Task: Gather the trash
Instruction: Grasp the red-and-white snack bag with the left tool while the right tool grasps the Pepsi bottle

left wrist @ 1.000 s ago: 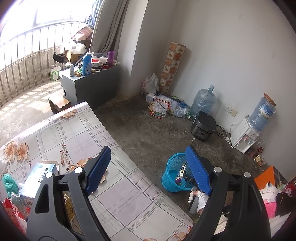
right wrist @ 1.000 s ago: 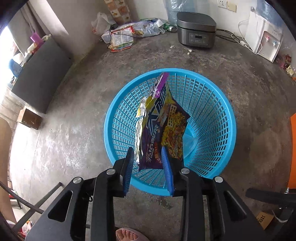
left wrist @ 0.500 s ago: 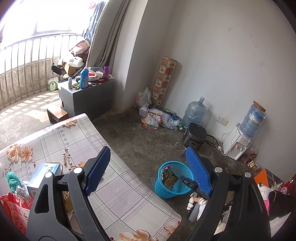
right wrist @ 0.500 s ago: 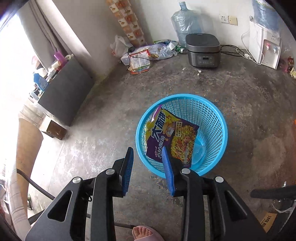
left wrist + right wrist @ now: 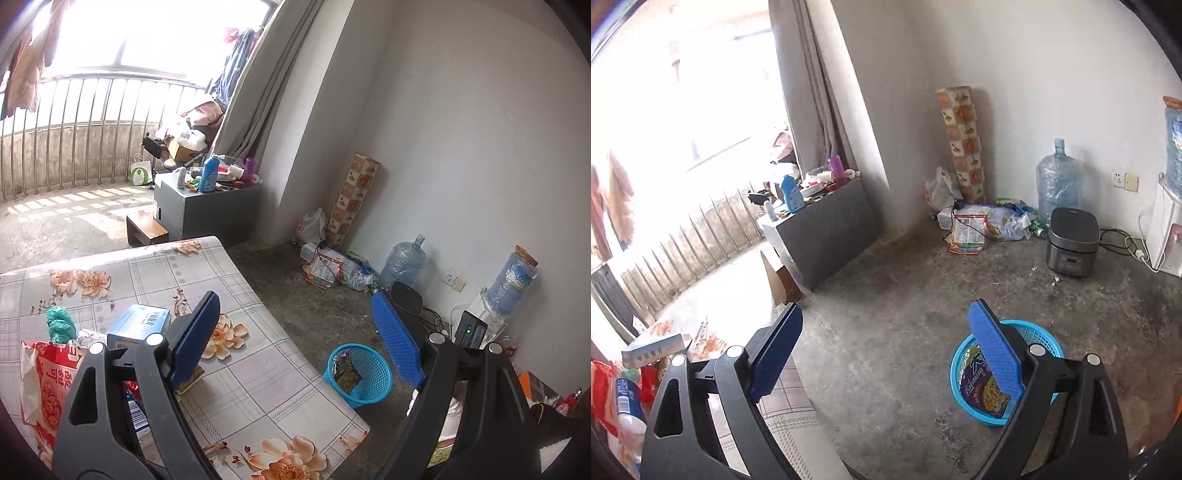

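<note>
The purple and yellow snack wrapper (image 5: 982,387) lies inside the round blue plastic mesh basket (image 5: 1039,334) on the concrete floor, at the lower right of the right wrist view. It leans against the basket's inner wall, its long axis running from the upper left rim down toward the lower right. Large white characters show on its purple upper half, partly hidden behind a blue pad, so they cannot be read; the yellow lower half carries a picture of food.

The right gripper (image 5: 886,350) is above the floor with its jaws opening wide, nothing between them. The left gripper (image 5: 291,339) also stands wide open and empty, over the edge of the table with the flowered, checked cloth (image 5: 258,391). In the left wrist view the basket sits low and right of centre, with the wrapper a small upright shape inside it.

On the table, at the lower left of the left wrist view, a light blue cardboard box (image 5: 138,325) bears dark printed characters too small to read, and a red and white plastic bag (image 5: 44,387) shows large red characters. A crumpled green bag (image 5: 59,325) lies just beyond them.
</note>
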A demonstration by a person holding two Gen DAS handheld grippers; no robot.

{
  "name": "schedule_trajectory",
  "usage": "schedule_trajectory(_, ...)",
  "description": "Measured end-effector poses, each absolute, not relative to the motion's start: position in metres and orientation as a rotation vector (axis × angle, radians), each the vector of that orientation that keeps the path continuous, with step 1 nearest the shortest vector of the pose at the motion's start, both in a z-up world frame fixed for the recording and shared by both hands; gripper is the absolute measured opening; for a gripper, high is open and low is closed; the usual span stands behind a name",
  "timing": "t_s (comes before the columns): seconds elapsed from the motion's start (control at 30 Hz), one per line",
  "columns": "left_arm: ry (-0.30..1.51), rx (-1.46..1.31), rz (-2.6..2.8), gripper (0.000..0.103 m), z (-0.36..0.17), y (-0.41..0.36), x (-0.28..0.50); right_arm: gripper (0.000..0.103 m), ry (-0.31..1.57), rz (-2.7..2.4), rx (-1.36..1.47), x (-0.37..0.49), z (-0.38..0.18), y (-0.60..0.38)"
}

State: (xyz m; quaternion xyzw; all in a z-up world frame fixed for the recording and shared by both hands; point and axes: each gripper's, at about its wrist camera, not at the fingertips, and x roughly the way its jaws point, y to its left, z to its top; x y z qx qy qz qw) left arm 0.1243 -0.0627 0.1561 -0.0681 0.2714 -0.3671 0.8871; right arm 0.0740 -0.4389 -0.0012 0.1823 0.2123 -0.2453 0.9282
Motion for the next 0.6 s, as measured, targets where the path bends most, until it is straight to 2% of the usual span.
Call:
schedule_trajectory(0.07, 0.574, -0.174, -0.715, 0.080, 0.155, -0.042, 0.125, 0.096, 0.423, -0.473, 0.304, 0.074, 0.011, -0.420)
schedule_trajectory(0.1, 0.580, -0.182, -0.681, 0.085, 0.155, -0.033, 0.124, 0.096, 0.420, -0.453, 0.279, 0.074, 0.015, -0.411)
schedule_trajectory(0.2, 0.572, -0.196, -0.582, 0.085, 0.150, -0.001, 0.122, 0.096, 0.423, -0.375, 0.258, 0.074, 0.025, -0.392)
schedule_trajectory(0.6, 0.592, -0.218, -0.388, 0.085, 0.110, 0.096, 0.107, 0.096, 0.539, 0.024, 0.410, 0.087, 0.028, -0.325)
